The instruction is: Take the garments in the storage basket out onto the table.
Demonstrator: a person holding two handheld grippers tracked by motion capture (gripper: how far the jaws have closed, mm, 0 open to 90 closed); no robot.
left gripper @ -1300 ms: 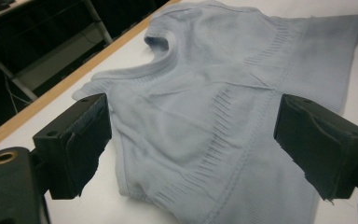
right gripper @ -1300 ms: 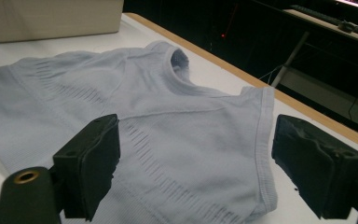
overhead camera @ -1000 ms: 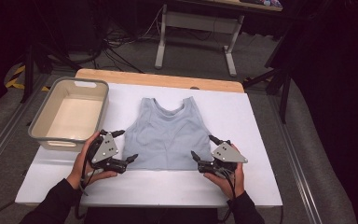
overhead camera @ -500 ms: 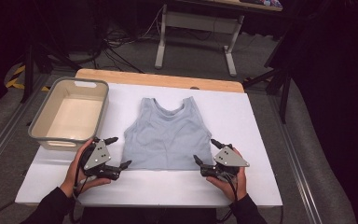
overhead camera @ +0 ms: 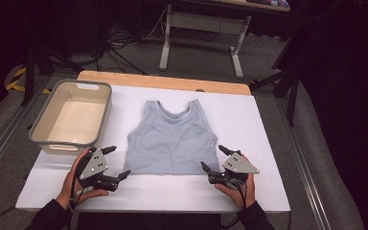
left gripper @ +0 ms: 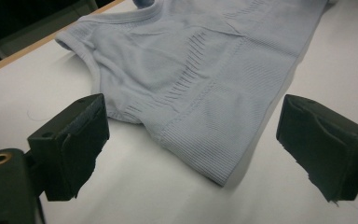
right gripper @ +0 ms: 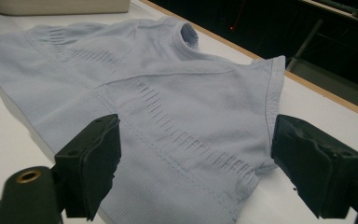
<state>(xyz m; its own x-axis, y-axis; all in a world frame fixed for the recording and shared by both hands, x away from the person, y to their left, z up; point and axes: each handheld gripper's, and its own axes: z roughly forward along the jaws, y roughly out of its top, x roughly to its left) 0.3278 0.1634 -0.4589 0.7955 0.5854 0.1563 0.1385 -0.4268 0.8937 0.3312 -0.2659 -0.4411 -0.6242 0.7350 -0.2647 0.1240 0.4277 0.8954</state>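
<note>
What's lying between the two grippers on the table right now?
In the high view, the hem of the light blue tank top spans the stretch between the left gripper and the right gripper.

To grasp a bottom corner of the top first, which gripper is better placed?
Left, slightly. The left gripper is open with the top's bottom corner lying between its jaws; the right gripper, also open, faces mostly the hem and side edge.

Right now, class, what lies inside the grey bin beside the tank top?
The bin shows a bare pale floor with nothing lying in it. Its near wall hides the strip of floor just behind it. The tank top lies flat outside it on the white table.
</note>
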